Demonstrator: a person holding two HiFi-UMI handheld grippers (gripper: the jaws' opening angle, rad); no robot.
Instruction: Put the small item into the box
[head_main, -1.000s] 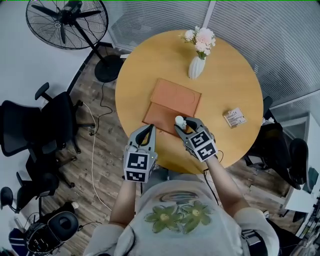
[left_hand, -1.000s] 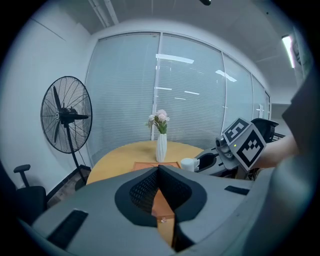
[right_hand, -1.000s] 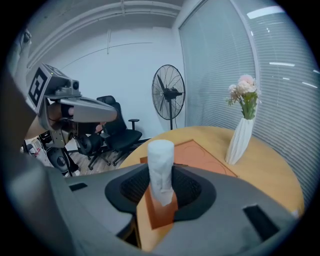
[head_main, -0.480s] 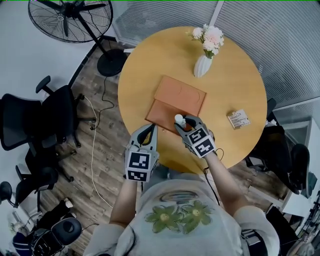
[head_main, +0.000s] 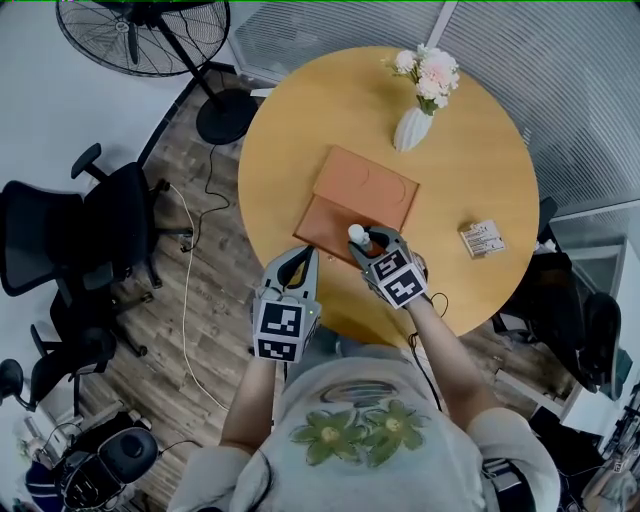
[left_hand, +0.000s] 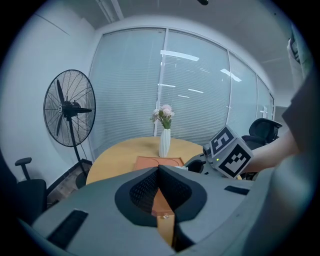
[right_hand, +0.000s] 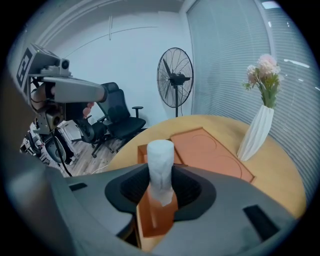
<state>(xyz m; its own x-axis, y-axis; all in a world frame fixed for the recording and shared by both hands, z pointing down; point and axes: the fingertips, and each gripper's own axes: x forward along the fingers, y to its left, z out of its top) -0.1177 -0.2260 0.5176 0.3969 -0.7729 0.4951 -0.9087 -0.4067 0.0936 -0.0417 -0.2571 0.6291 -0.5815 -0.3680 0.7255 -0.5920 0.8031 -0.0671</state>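
A small white cylindrical item (right_hand: 161, 167) stands upright between the jaws of my right gripper (right_hand: 161, 186), which is shut on it. In the head view the item (head_main: 355, 234) and right gripper (head_main: 363, 240) hover over the near part of the open orange box (head_main: 322, 222). The box's flat lid (head_main: 366, 186) lies open beyond it. In the right gripper view the box tray (right_hand: 156, 216) lies right below the item. My left gripper (head_main: 303, 254) hangs at the table's near edge, left of the box. Its jaws (left_hand: 160, 169) are shut and hold nothing.
On the round wooden table (head_main: 290, 130) stand a white vase with pink flowers (head_main: 414, 126) at the far side and a small packet (head_main: 482, 238) at the right. A floor fan (head_main: 140, 35) and black office chairs (head_main: 70, 235) stand to the left.
My right gripper has edged a little leftward over the box's near part with the white item in it. The left gripper has hardly moved.
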